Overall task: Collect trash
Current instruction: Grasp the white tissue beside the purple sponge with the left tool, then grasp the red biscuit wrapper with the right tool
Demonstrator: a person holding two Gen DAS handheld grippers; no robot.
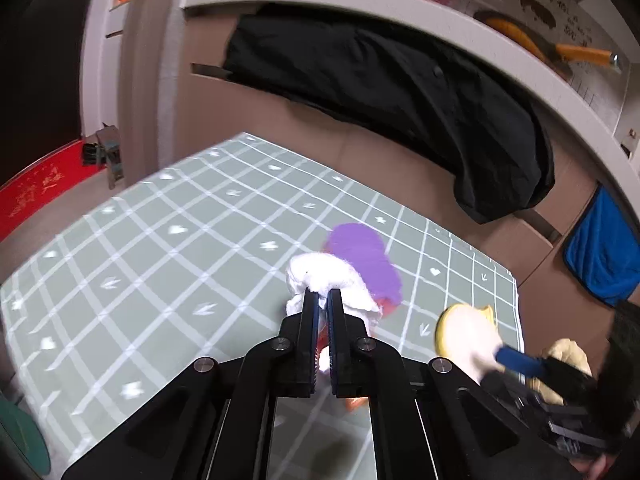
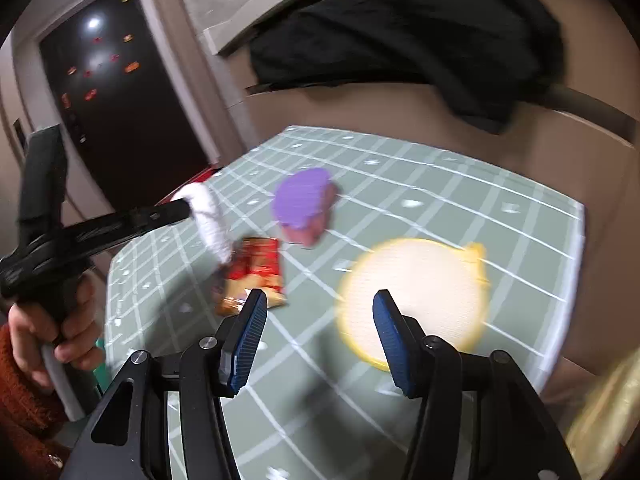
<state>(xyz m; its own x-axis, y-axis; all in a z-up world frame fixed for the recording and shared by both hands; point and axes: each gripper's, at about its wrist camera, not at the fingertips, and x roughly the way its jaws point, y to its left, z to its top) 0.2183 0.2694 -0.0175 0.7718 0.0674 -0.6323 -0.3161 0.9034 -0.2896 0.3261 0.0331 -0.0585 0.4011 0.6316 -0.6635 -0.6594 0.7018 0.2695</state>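
My left gripper is shut on a crumpled white tissue, which hangs from its tips just above the table. The right wrist view shows the same gripper with the tissue over a red snack wrapper. A purple-lidded cup stands behind. My right gripper is open, its fingers low over the near side of a yellow-rimmed white plate. One blue pad of it shows over the plate.
The table has a green checked cloth, with its right edge close to the plate. Behind it stand cardboard boxes with a black garment over them, and a blue cloth. A hand in a rust sleeve holds the left gripper.
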